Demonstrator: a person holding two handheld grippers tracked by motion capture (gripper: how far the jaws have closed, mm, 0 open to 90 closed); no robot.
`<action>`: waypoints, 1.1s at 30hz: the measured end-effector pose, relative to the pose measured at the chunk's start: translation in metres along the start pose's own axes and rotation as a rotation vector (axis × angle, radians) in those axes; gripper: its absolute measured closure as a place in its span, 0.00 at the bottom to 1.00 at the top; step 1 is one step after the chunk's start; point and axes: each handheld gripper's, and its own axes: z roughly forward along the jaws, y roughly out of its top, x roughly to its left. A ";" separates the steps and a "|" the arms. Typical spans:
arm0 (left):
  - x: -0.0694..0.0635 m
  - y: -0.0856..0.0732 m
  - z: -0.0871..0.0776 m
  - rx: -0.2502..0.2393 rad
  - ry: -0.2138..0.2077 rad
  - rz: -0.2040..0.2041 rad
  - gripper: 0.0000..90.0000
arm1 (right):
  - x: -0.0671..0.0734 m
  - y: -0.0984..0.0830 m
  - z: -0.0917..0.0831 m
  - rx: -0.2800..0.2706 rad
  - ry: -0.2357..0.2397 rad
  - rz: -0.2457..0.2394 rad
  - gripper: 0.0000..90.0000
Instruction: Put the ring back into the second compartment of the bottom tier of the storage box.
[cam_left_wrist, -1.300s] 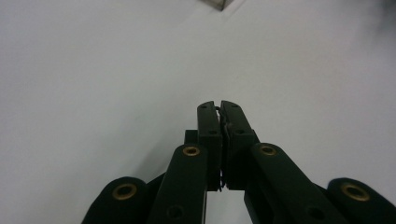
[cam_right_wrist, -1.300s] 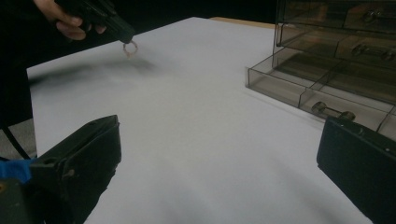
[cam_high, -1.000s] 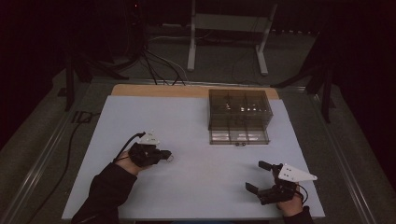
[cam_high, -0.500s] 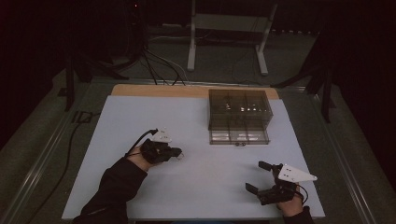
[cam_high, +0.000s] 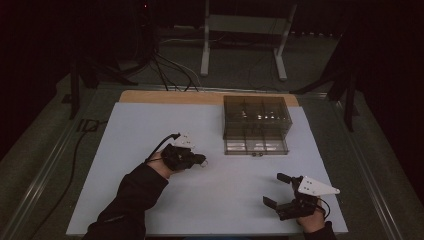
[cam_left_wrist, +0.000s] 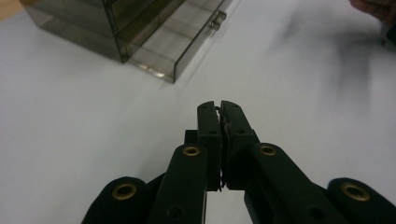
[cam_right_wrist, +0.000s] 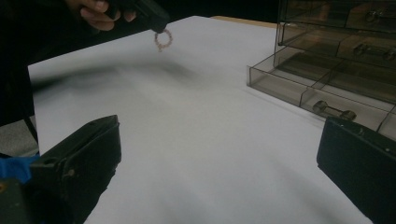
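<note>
Right gripper view shows our left gripper (cam_right_wrist: 156, 25) pinched tight on a small beaded ring (cam_right_wrist: 163, 39), which hangs off the jaw tips above the white table (cam_high: 150, 125). It looks headed for the drawer box (cam_high: 256, 125): we'd keep the pinch firm and go slow toward the pulled-out bottom drawer (cam_right_wrist: 327, 88). Right gripper (cam_high: 279, 190) sits low near the table's front edge, jaws wide apart, holding nothing.

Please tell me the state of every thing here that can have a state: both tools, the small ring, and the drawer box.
Left tool: shut on the small ring, held above the table.
Small ring: hanging from the left tool, off the table.
Right tool: open, holding nothing.
Drawer box: standing on the table, bottom drawer pulled out.
</note>
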 end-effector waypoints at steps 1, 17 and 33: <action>0.000 0.002 0.002 -0.004 -0.005 -0.003 0.99 | 0.000 0.000 0.000 -0.004 0.001 -0.001 0.00; -0.003 0.024 0.024 0.000 -0.037 0.027 0.99 | 0.001 0.000 -0.001 0.000 0.002 -0.005 0.00; -0.003 0.047 0.044 -0.034 -0.075 0.035 0.99 | 0.002 0.000 -0.002 -0.005 -0.001 -0.011 0.00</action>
